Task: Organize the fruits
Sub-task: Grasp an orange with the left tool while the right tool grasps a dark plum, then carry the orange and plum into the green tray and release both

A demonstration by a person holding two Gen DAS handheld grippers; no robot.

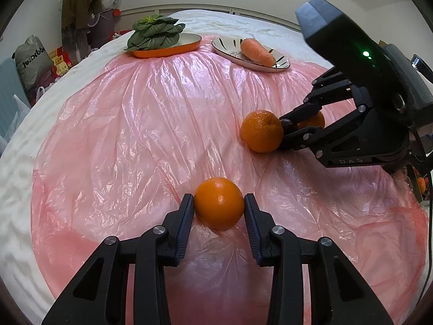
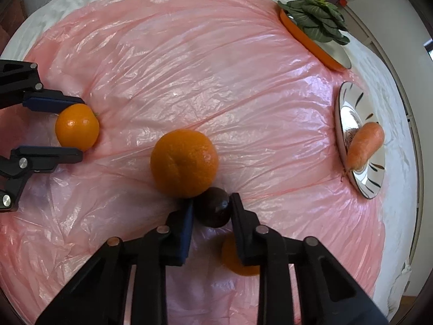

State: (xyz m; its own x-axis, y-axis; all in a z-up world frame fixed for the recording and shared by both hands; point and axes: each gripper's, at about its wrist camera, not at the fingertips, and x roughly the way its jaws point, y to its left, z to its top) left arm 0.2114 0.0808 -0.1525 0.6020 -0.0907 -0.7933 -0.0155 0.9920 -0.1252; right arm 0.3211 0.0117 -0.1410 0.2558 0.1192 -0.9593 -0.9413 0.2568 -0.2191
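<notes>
Between our left tongs (image 1: 219,203), pads touching, sits an orange (image 1: 219,203); right tongs (image 2: 212,208) pinch a plum (image 2: 213,211), which may nudge the 12 o'clock orange (image 2: 184,162) rolling.

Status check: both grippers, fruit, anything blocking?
Left gripper astride small orange. Right gripper closed on dark fruit. Big orange touching it ahead.

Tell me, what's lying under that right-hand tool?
Between the right tool's fingers sits a dark round fruit. Beneath one finger an orange peeks out, mostly covered. Pink plastic sheet underlies everything.
</notes>
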